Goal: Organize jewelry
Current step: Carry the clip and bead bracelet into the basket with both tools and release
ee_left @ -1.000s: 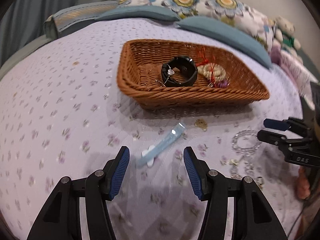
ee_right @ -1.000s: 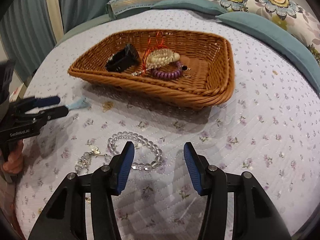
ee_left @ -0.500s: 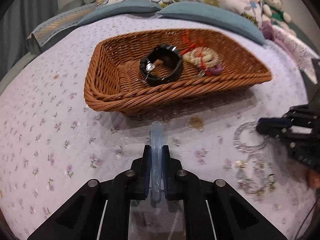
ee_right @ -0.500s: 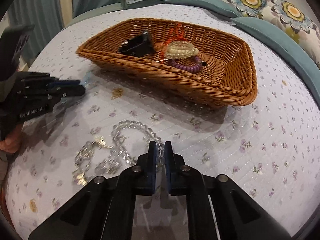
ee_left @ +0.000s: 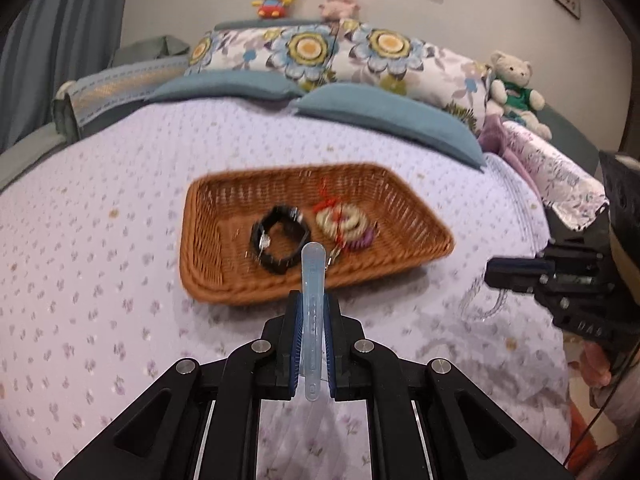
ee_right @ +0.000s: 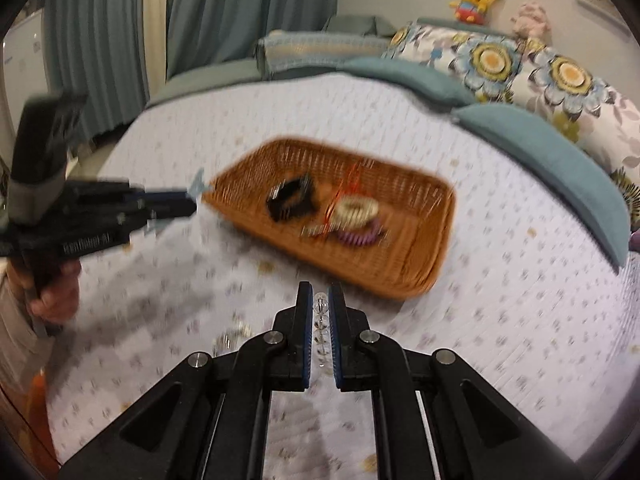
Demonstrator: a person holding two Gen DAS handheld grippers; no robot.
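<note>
My left gripper (ee_left: pixel 311 300) is shut on a pale blue hair clip (ee_left: pixel 313 280) and holds it raised in front of the wicker basket (ee_left: pixel 224 284). The basket holds a black bracelet (ee_left: pixel 280 240), a cream bead bracelet (ee_left: pixel 344 220) with red cord and a purple one (ee_left: pixel 362 240). My right gripper (ee_right: pixel 320 300) is shut on a clear bead bracelet (ee_right: pixel 321 320), lifted above the bedspread near the basket's (ee_right: pixel 400 276) front edge. The left gripper also shows in the right wrist view (ee_right: pixel 176 204), and the right gripper in the left wrist view (ee_left: pixel 504 270).
The lilac flowered bedspread (ee_left: pixel 100 280) carries a small gold piece (ee_right: pixel 265 267) and more clear beaded jewelry (ee_right: pixel 232 336). Blue and floral pillows (ee_left: pixel 384 116) and a teddy bear (ee_left: pixel 516 88) lie behind the basket. Curtains (ee_right: pixel 120 40) hang at the left.
Both grippers have risen off the bedspread with their items, and the view has tilted up toward the basket. A second ago both were open over the clip and the bracelet.
</note>
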